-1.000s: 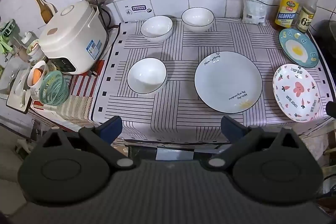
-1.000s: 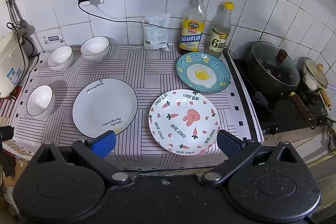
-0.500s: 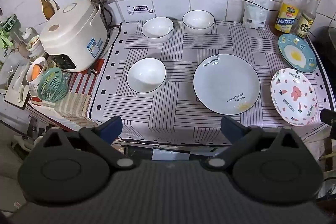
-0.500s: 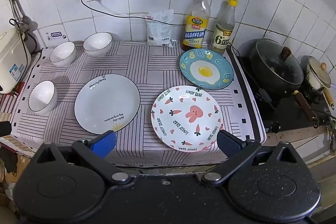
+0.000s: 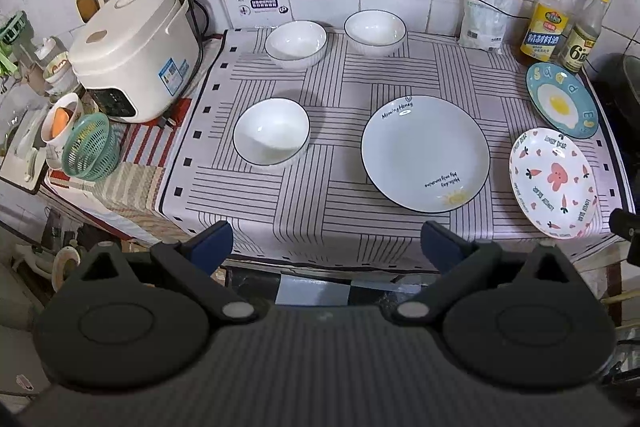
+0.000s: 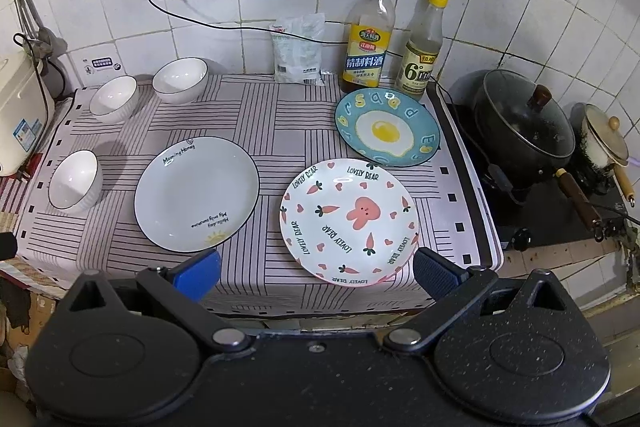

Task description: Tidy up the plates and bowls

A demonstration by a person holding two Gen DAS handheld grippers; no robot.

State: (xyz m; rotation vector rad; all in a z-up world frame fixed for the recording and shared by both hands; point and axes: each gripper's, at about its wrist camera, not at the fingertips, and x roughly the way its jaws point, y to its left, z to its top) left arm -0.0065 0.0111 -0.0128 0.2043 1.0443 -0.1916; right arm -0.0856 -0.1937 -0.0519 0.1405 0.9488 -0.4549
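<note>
Three white bowls stand on the striped cloth: one near the front left (image 5: 271, 131) (image 6: 75, 183) and two at the back (image 5: 296, 43) (image 5: 375, 32). A large white plate (image 5: 425, 153) (image 6: 196, 193) lies in the middle. A pink rabbit plate (image 5: 553, 183) (image 6: 349, 221) lies at the front right, a blue fried-egg plate (image 5: 561, 100) (image 6: 387, 126) behind it. My left gripper (image 5: 326, 247) is open and empty, before the table's front edge. My right gripper (image 6: 316, 273) is open and empty, just in front of the rabbit plate.
A white rice cooker (image 5: 132, 51) stands left of the cloth, with a green basket (image 5: 90, 151) and a cup (image 5: 60, 125) beside it. Two bottles (image 6: 368, 35) (image 6: 422, 47) and a white bag (image 6: 298, 49) stand at the back wall. A black pot (image 6: 524, 127) sits on the stove at right.
Both grippers have shifted slightly relative to the table, and the view has risen a little. Both stay open and empty. No dish has moved.
</note>
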